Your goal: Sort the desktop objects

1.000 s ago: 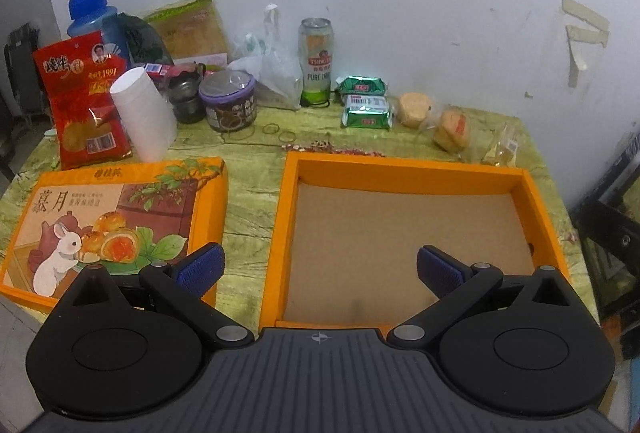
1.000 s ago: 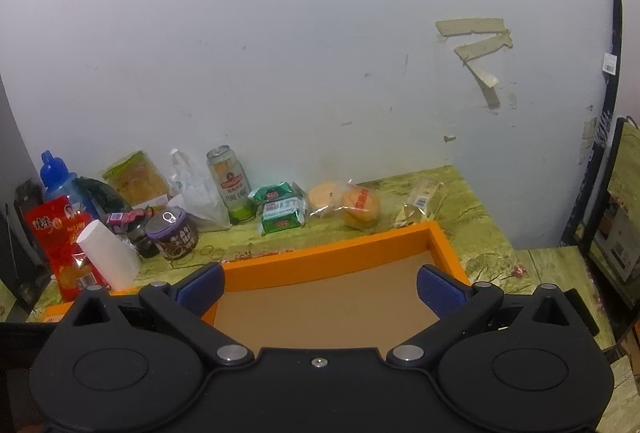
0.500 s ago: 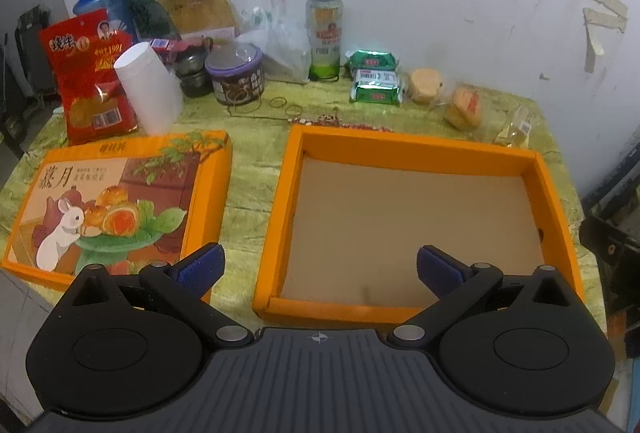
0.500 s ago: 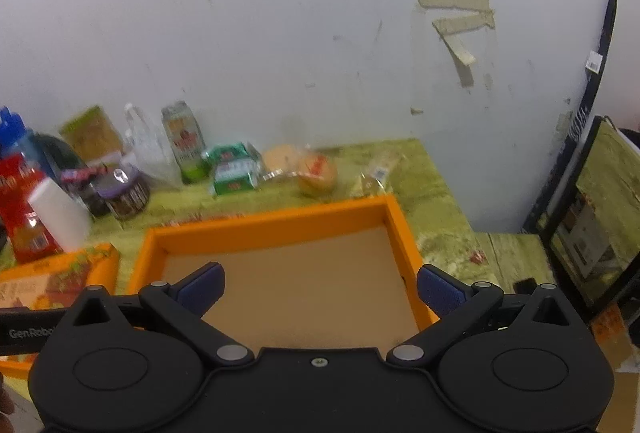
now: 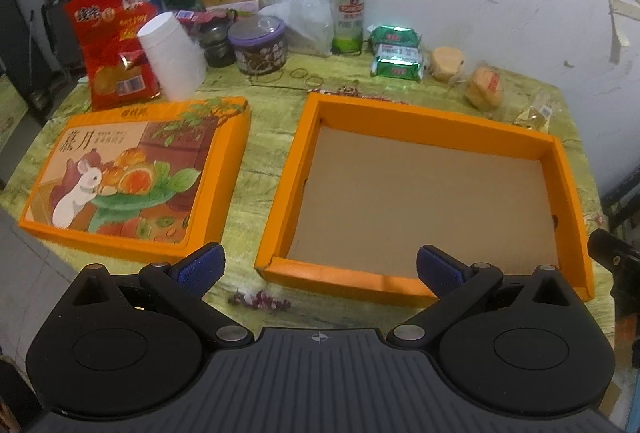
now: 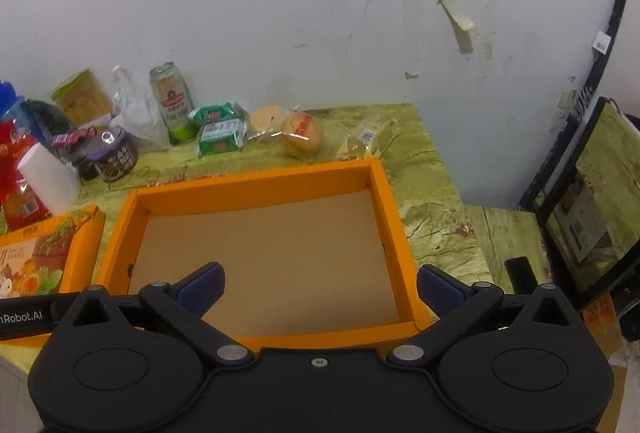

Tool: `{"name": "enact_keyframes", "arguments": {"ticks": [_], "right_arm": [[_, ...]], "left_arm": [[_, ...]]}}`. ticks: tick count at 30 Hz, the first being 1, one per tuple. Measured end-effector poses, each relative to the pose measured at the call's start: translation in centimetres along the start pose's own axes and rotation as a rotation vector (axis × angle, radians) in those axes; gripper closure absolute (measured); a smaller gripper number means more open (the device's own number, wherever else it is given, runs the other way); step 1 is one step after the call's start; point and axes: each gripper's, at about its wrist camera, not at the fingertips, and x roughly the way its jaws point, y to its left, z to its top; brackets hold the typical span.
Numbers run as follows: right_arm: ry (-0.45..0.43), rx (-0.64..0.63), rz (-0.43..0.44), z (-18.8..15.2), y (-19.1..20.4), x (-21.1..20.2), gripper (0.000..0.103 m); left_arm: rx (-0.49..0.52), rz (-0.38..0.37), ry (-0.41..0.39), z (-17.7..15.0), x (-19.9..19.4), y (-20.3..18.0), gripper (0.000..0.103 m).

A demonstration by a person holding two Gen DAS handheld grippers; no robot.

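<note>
The left gripper [image 5: 318,265] is matte black, with two round, disc-shaped housings either side of a grey ribbed centre plate that bears a small crosshair mark. Angled black link arms run forward from silver pivot pins to blue textured pads [image 5: 200,265]. The right gripper [image 6: 320,283] has the same build: black discs, silver pins, blue pads [image 6: 438,291], and a plain black centre plate with one small screw. White lettering ending "nRobot.AI" shows on a black bar at its near left.
</note>
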Motion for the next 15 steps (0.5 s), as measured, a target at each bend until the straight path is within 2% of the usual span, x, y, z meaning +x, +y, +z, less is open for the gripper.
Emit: {"name": "enact_keyframes", "arguments": {"ticks": [7,15], "right_arm": [[-0.003,-0.039,0.028,0.3,-0.8,0.4,0.001],[0.001,-0.075,0.046,0.1,-1.2,0.8,0.001]], "left_arm": [[-0.094,0.012,0.016,-0.7,0.0,0.4,0.0],[-0.092,0.014,-0.006,-0.7,0.0,-0.8,0.0]]}}
